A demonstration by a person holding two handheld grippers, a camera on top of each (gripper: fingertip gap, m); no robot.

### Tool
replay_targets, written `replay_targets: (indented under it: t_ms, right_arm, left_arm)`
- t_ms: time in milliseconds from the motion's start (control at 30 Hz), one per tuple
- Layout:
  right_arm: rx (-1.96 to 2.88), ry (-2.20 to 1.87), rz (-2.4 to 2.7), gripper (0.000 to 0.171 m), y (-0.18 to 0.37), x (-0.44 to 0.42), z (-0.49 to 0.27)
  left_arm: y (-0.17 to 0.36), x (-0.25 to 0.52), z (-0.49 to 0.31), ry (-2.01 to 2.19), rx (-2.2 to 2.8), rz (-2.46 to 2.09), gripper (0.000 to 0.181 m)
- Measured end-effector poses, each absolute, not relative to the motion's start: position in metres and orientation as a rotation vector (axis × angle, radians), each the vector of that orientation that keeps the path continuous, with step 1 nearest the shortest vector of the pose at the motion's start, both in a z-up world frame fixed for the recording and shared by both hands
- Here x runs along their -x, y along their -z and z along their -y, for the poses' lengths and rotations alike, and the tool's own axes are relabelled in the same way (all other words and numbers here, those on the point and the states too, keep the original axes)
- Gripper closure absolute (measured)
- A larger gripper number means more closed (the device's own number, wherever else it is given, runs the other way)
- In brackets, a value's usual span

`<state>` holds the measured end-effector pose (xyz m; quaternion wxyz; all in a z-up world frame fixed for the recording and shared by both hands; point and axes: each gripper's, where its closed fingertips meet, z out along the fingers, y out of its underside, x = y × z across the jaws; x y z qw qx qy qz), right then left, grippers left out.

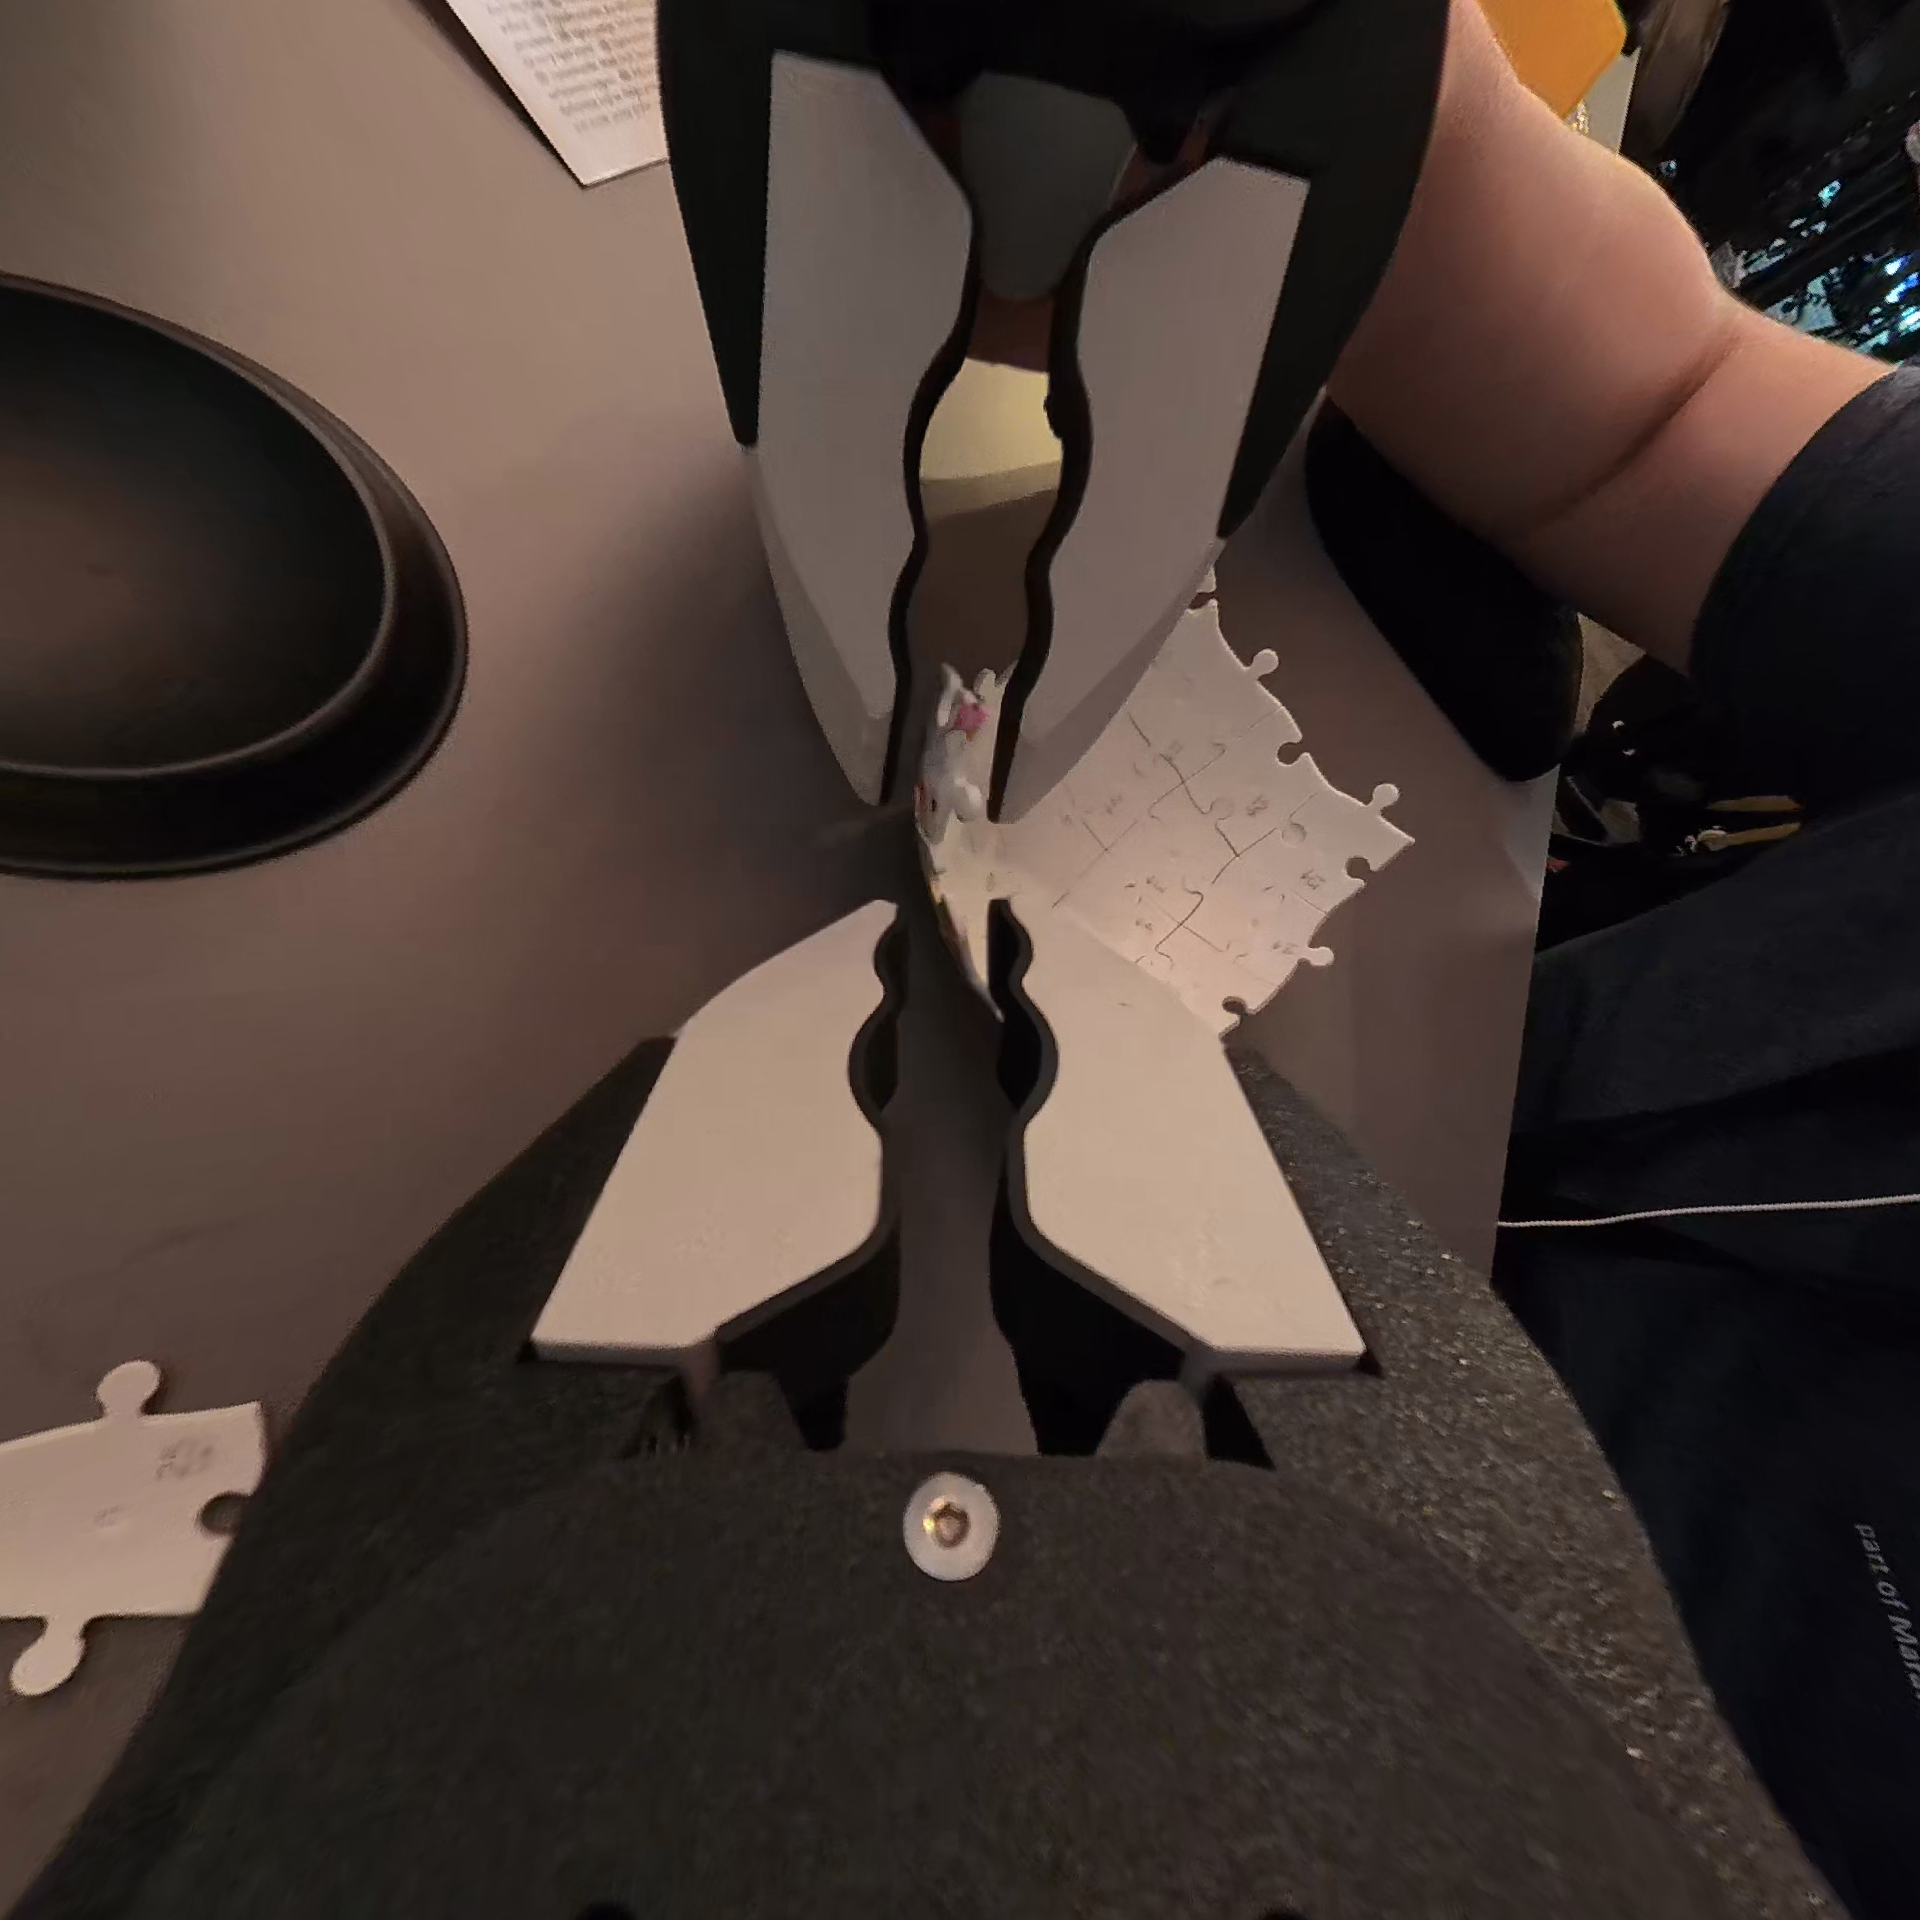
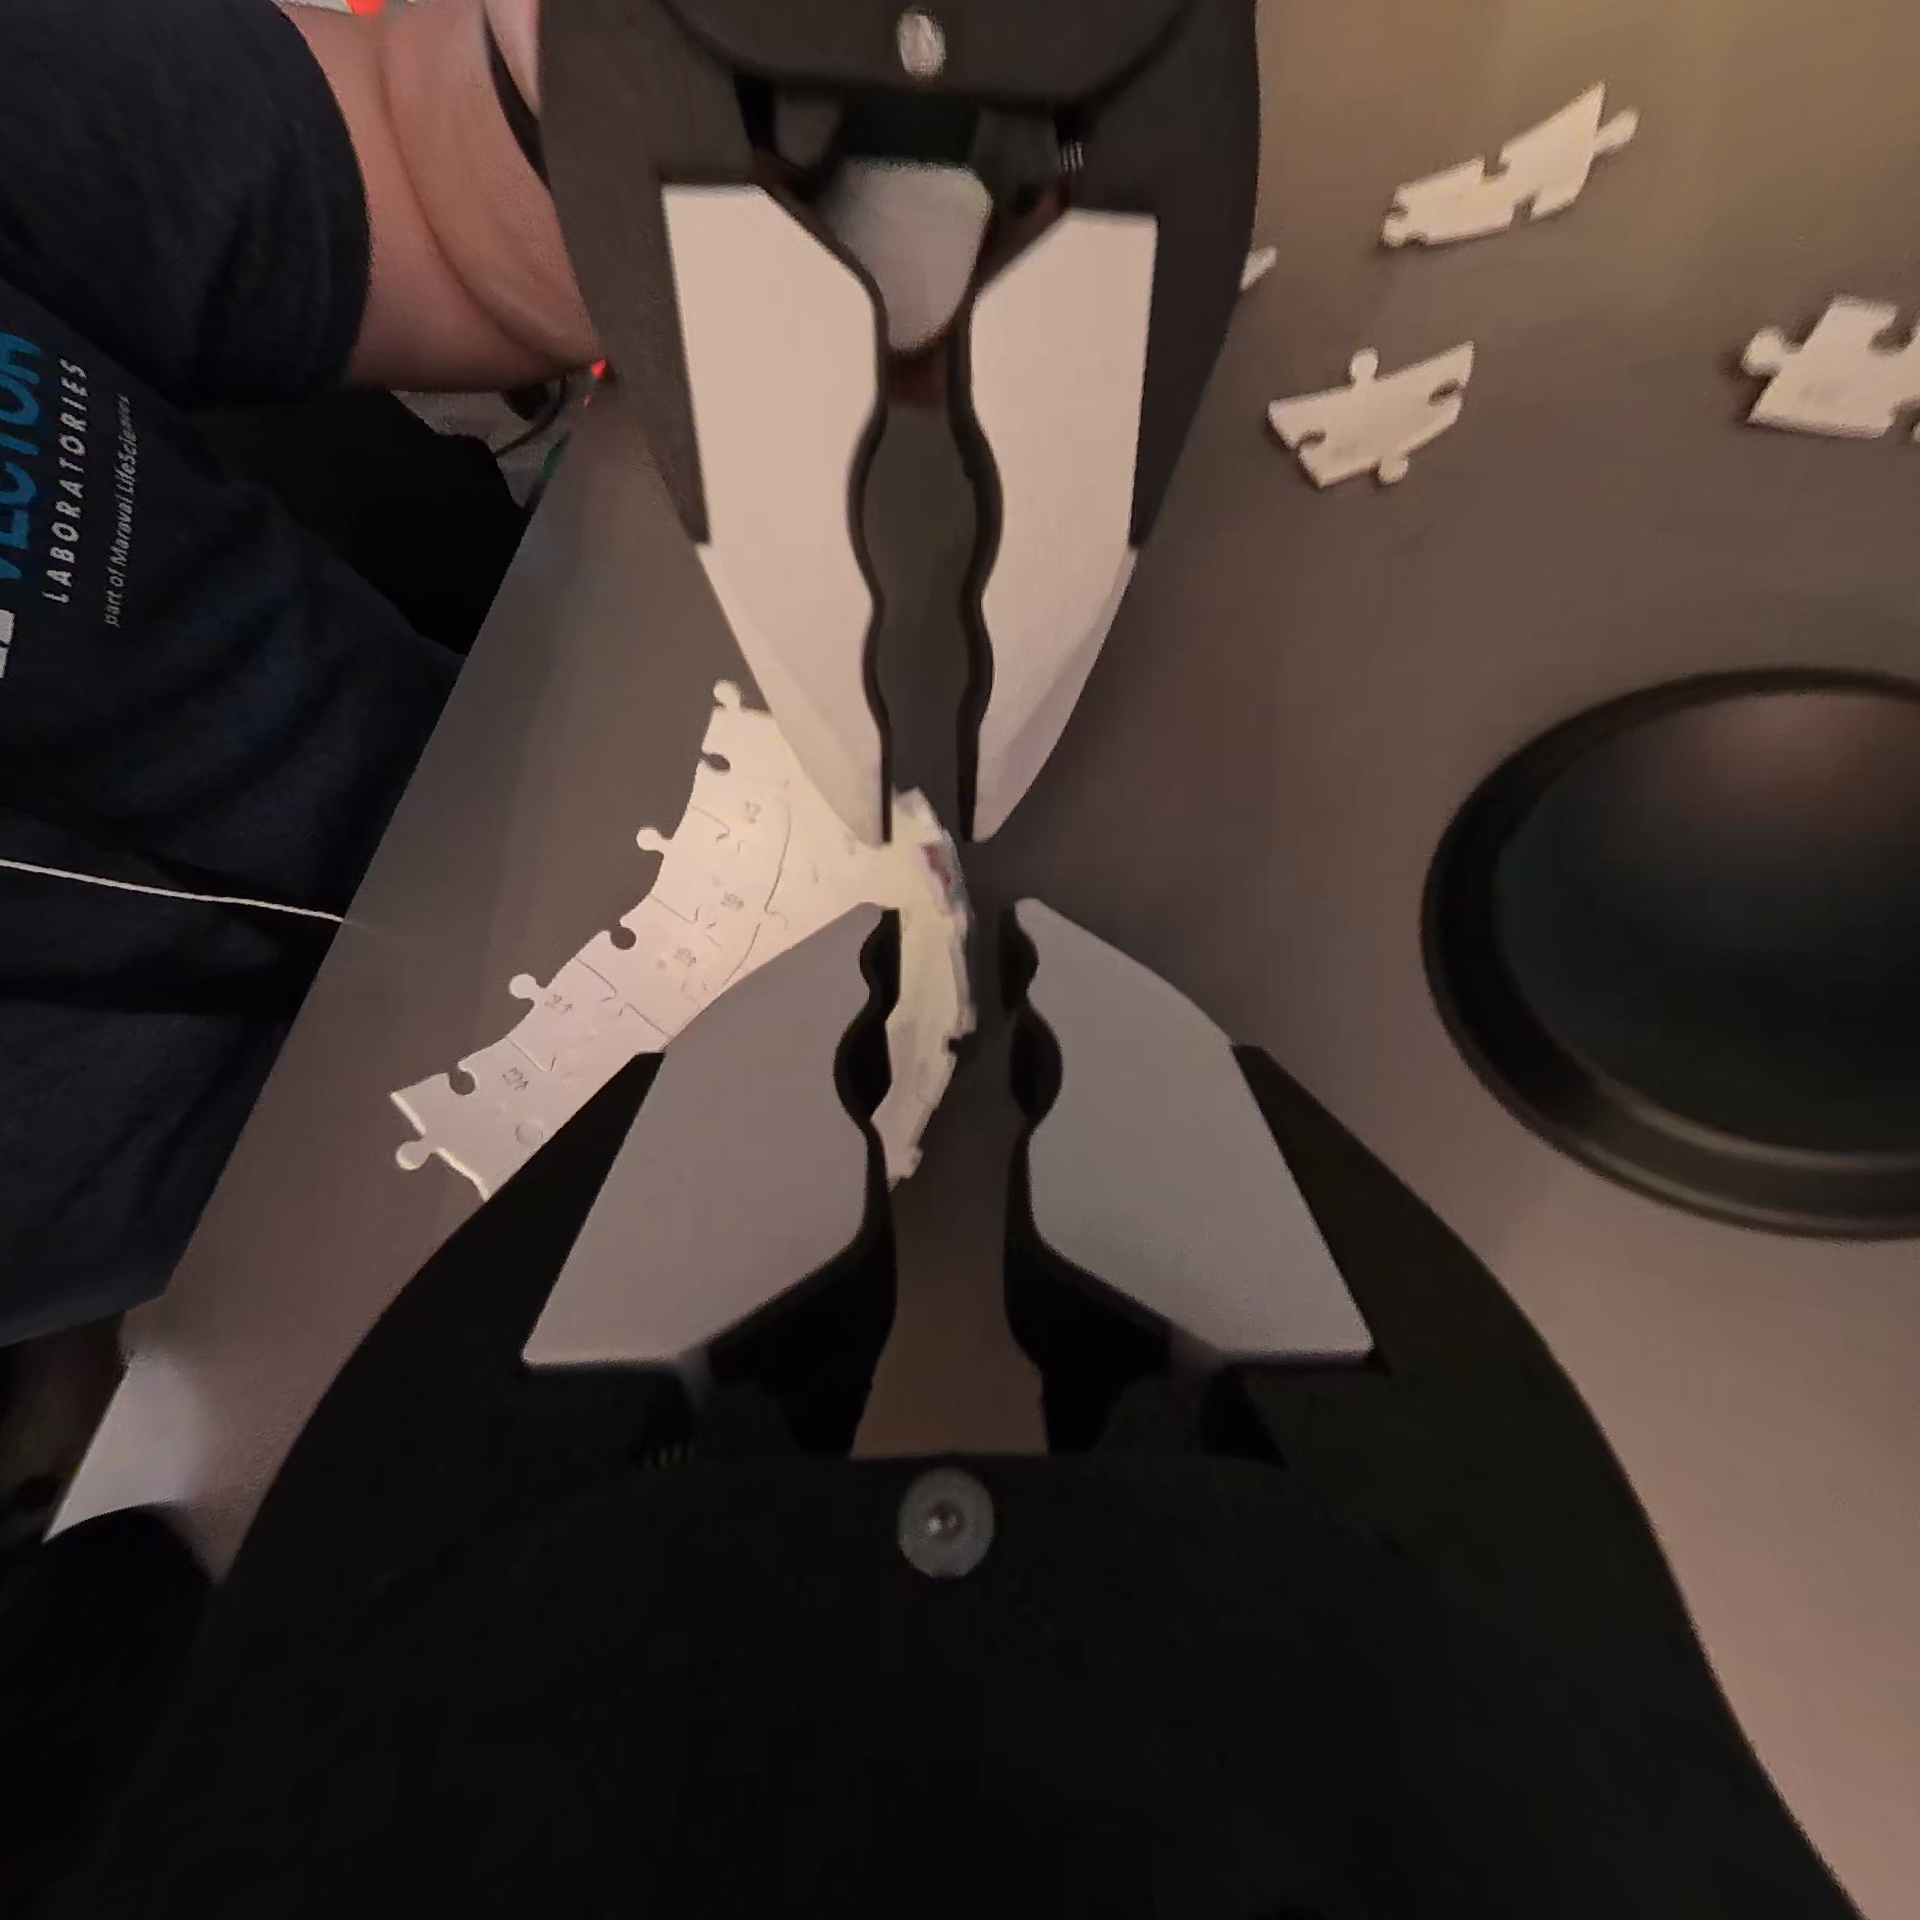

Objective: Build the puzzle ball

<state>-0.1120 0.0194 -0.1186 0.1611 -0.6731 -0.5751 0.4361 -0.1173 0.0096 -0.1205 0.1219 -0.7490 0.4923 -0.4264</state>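
**Both jaws pinched on one curved puzzle sheet, tip to tip**

Jaws of the left gripper [image 1: 943, 909] stand nearly closed, its white fingertips [image 1: 862, 935] clamping the edge of a curved white sheet of joined puzzle pieces [image 1: 1226, 831]. Facing it from 12 o'clock, the right gripper [image 1: 940, 810] is likewise narrowed onto the same sheet, a printed pink-and-white bit showing in the slit. From the right wrist view the right gripper [image 2: 945, 914] grips the sheet's [image 2: 675, 935] thin edge, and the left gripper [image 2: 930, 821] meets it from 12 o'clock; the tips almost touch.

The sheet fans out toward the grey table's [image 1: 312, 1091] near edge, where a person's dark sleeve [image 1: 1818, 644] and forearm crowd in. A black round bowl [image 1: 208, 623] sits at 9 o'clock of the left gripper, well apart. Loose white puzzle pieces [image 2: 1371, 416] lie at 2 o'clock in the right view; one more piece [image 1: 114, 1496] lies at 8 o'clock in the left. Open tabletop lies between bowl and grippers
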Motion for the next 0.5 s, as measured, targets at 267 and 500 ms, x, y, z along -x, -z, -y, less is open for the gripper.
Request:
replay_targets:
  t_ms: [267, 500]
  right_arm:
    - [1.864, -1.238, 1.677, 0.165, 0.1153, 0.114, -0.02]
    - [1.892, -1.218, 1.687, 0.167, 0.1188, 0.1119, -0.0207]
  left_arm:
    - [0.1277, 0.111, -0.0042, 1.259, 2.197, -1.479, 0.174]
    - [0.1287, 0.1101, -0.005, 1.24, 2.188, -1.49, 0.175]
